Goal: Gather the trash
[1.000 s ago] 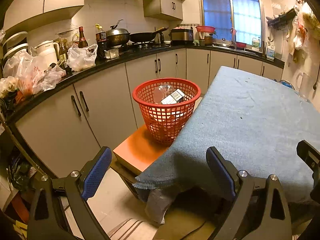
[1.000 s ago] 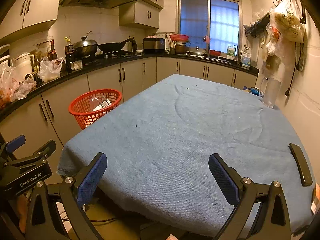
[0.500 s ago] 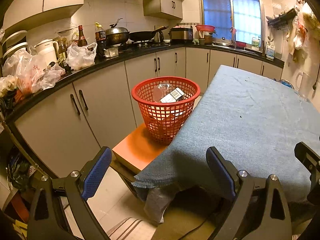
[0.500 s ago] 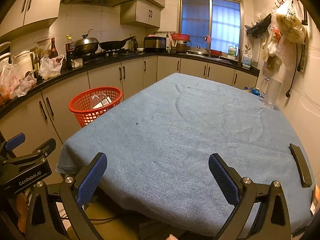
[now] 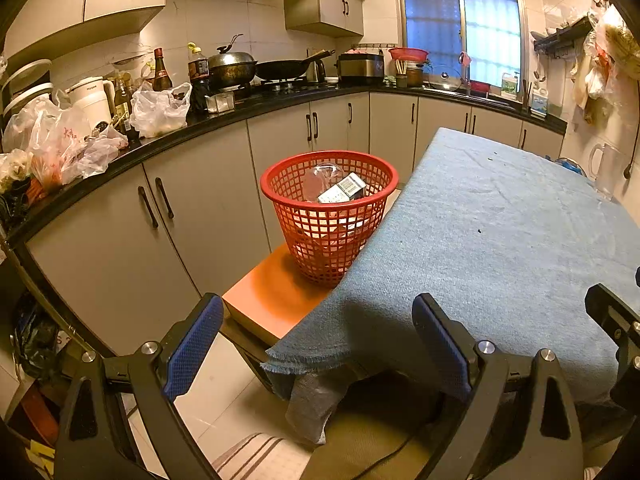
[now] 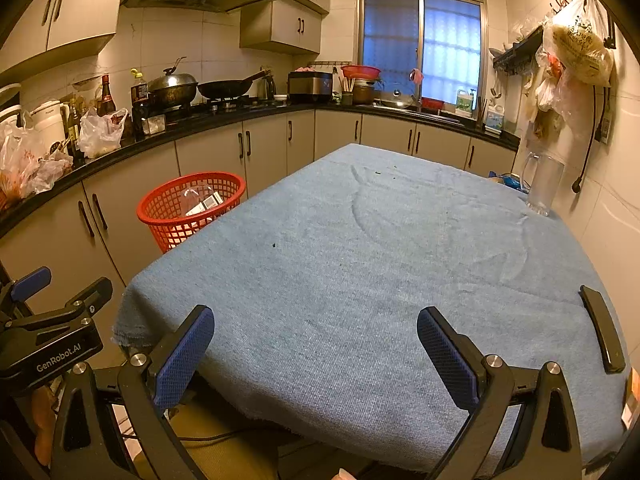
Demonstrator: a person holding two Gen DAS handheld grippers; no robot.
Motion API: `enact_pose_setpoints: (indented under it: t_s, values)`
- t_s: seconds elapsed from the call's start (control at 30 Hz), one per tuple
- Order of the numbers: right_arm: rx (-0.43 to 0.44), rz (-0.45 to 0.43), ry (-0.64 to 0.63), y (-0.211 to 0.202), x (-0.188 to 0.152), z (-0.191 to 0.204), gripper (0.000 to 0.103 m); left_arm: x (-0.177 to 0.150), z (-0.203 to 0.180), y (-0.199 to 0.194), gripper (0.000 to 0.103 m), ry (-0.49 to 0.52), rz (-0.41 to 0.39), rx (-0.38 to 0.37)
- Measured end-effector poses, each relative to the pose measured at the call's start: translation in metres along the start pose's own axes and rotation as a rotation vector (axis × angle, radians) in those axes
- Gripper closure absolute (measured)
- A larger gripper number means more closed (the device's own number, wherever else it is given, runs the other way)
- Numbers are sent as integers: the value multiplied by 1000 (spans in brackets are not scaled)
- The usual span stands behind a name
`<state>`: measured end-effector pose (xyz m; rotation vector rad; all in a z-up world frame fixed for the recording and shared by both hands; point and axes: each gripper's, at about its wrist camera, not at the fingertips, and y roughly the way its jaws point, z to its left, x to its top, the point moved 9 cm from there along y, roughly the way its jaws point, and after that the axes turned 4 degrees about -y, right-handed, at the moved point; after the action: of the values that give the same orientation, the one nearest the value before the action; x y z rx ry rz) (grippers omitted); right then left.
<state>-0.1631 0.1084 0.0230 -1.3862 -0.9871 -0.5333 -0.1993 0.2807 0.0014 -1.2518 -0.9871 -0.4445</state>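
Red plastic mesh basket (image 5: 329, 208) sits centre frame, ahead of your left gripper (image 5: 316, 350), the nearer one. Both grippers, right gripper (image 6: 316, 356) included, gape empty.

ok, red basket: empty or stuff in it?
Not empty. The red basket stands upright on the orange stool, with a small carton and clear plastic inside.

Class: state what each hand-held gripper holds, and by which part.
Nothing is held. The left hand-held gripper and right hand-held gripper are both open and empty.
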Motion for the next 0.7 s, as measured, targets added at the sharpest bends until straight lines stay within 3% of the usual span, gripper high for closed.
enact_pose_setpoints:
  t_s: [0.7]
  values:
    - [5, 6, 3, 4, -5, 3, 0, 0, 0, 0, 8, -1, 4, -4]
